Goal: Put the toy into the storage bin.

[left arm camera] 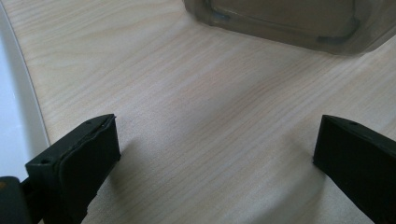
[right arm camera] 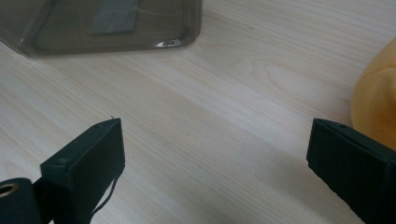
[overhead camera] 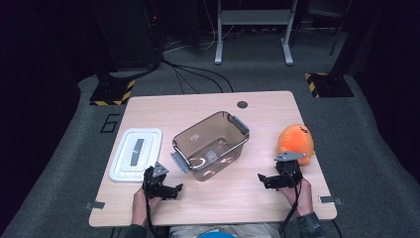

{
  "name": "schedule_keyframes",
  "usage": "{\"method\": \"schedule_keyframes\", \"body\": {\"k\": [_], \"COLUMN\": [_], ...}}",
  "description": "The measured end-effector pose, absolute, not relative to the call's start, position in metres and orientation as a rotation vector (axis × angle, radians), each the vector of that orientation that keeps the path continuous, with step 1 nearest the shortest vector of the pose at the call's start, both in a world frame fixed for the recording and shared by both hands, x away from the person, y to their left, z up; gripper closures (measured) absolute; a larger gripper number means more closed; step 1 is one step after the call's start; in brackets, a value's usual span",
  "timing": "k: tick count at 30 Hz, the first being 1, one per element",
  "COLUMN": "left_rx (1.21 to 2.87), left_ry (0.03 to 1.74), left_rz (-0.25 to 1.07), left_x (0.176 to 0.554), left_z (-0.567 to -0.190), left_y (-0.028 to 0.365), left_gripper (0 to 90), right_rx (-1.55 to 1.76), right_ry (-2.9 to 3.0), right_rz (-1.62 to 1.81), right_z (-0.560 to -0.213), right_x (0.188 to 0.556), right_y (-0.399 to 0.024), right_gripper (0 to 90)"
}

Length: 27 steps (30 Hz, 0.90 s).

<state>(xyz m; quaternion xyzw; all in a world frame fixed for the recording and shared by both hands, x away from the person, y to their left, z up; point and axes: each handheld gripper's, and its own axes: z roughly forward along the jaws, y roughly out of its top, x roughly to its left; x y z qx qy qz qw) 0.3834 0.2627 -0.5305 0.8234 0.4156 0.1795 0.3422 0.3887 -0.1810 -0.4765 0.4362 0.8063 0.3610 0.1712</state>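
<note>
The wooden table (overhead camera: pixel 267 119) is evenly lit amid dark surroundings, with close jaws slightly soft and casting faint shadows.

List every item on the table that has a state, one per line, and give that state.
Clear brownish plastic bin: upright, lid off, nothing loose inside.
White rectangular lid: lying flat on the table, left of the bin.
Orange plush toy: resting on the table, outside the bin.
Left gripper: open, holding nothing.
Right gripper: open, holding nothing, beside the toy.
</note>
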Motion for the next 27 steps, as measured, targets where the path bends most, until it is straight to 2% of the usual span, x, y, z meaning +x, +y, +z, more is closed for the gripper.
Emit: {"method": "schedule_keyframes", "body": {"k": [27], "left_rx": [2.142], "left_ry": [1.08], "left_rz": [0.466], "left_x": [0.384], "left_z": [-0.53], "left_y": [0.263], "left_gripper": [0.0], "right_rx": [1.24], "right_ry": [2.22], "right_rz": [1.056], "right_z": [-0.421], "right_x": [0.408], "right_y": [-0.197], "right_gripper": [5.2]}}
